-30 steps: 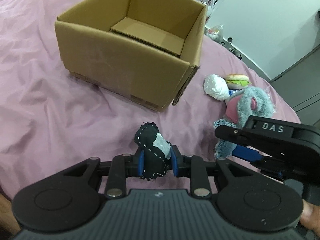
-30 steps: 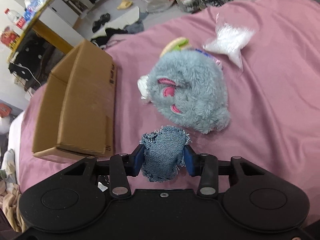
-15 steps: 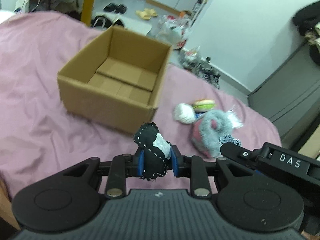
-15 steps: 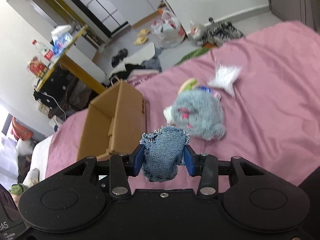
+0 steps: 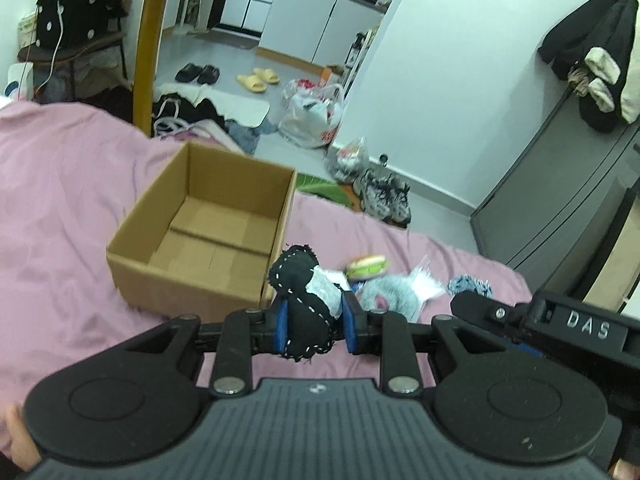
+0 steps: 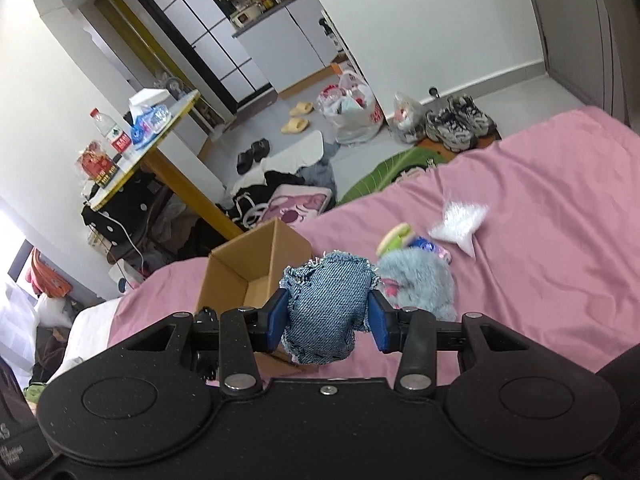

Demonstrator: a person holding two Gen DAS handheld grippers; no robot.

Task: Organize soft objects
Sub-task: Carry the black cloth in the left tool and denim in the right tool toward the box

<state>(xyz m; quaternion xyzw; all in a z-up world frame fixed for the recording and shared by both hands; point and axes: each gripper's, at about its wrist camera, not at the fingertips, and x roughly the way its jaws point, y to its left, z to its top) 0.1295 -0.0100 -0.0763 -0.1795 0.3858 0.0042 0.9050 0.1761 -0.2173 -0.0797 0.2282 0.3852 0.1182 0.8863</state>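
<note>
My left gripper is shut on a black stitched pouch and holds it high above the pink bed, near the right side of an open cardboard box. My right gripper is shut on a blue denim pouch, also raised above the bed. The box shows in the right wrist view beyond the denim pouch. A grey plush toy, a burger toy and a clear plastic bag lie on the bed right of the box.
The pink bedsheet covers the bed. Past its far edge are shoes, plastic bags, clothes on the floor and a yellow-legged table. The right gripper's body sits at the right of the left wrist view.
Both grippers have risen and pulled back from the bed with their pouches held. The box and toys now look smaller and farther below.
</note>
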